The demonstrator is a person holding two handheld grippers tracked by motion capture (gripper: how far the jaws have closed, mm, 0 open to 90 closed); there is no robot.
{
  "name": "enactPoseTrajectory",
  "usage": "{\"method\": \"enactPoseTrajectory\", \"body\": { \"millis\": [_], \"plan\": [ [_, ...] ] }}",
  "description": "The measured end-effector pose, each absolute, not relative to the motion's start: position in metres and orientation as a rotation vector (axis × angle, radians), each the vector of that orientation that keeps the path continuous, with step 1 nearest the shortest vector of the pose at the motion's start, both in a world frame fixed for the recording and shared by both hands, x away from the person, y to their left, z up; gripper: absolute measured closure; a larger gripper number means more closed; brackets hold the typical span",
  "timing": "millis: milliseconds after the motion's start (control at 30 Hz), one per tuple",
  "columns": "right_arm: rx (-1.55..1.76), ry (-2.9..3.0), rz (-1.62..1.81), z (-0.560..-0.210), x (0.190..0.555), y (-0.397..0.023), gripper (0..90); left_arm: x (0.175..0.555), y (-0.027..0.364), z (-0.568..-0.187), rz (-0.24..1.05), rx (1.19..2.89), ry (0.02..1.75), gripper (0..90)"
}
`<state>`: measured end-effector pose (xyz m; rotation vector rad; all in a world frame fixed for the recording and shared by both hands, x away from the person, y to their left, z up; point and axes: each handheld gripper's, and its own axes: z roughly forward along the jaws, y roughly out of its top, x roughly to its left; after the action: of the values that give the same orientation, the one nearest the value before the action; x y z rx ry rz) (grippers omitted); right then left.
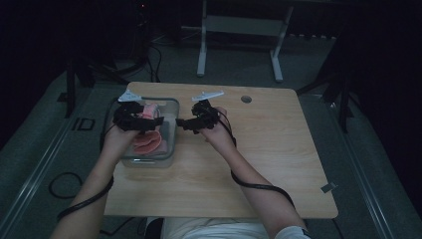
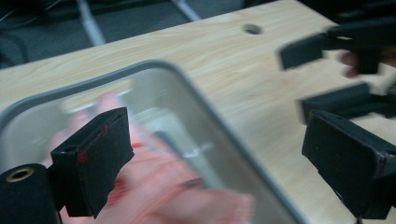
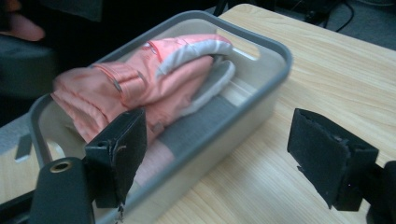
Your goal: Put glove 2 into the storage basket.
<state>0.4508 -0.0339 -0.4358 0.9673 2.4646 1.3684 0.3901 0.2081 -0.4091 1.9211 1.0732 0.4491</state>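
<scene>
A grey plastic bin (image 1: 171, 130) sits at the left side of the wooden table (image 1: 259, 149). Pink folded clothing (image 1: 148, 141) with a pale grey lining lies inside it (image 3: 154, 84). My left gripper (image 1: 149, 121) hovers over the bin, jaws wide apart, one jaw above the clothing (image 2: 154, 186) and the other beyond the bin's rim (image 2: 224, 135). My right gripper (image 1: 183, 123) stands open just right of the bin, jaws pointing at its wall (image 3: 233, 126), nothing between them. The right gripper's fingers (image 2: 303, 49) appear in the left gripper view.
A round cable hole (image 1: 246, 99) is in the table near its far edge. White desk legs (image 1: 201, 55) stand on the grey floor beyond the table. Black cables (image 1: 259, 186) trail from both grippers along the forearms.
</scene>
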Motion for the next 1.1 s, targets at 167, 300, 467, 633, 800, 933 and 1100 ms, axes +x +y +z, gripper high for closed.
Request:
{"method": "enactPoseTrajectory", "body": {
  "millis": [167, 300, 467, 633, 800, 933, 1100],
  "plan": [
    [0.948, 2.452, 1.349, -0.437, 0.447, -0.050, 18.5, 0.379, 0.182, -0.407, 0.426, 1.949, 0.979, 7.9],
    [0.950, 2.445, 1.343, -0.438, 0.444, -0.067, 18.5, 0.371, 0.156, -0.410, 0.411, 1.985, 0.895, 7.9],
    [0.956, 2.444, 1.318, -0.442, 0.440, -0.086, 18.5, 0.362, 0.127, -0.415, 0.374, 2.026, 0.792, 7.9],
    [0.974, 2.443, 1.294, -0.451, 0.438, -0.102, 18.5, 0.355, 0.104, -0.424, 0.333, 2.045, 0.738, 7.9],
    [0.965, 2.448, 1.279, -0.462, 0.433, -0.117, 18.2, 0.349, 0.090, -0.437, 0.270, 2.055, 0.674, 7.9],
    [0.965, 2.455, 1.276, -0.473, 0.428, -0.128, 17.6, 0.346, 0.080, -0.452, 0.222, 2.076, 0.642, 7.9],
    [0.950, 2.462, 1.258, -0.489, 0.418, -0.140, 17.4, 0.340, 0.069, -0.469, 0.189, 2.104, 0.596, 7.8]
  ]
}}
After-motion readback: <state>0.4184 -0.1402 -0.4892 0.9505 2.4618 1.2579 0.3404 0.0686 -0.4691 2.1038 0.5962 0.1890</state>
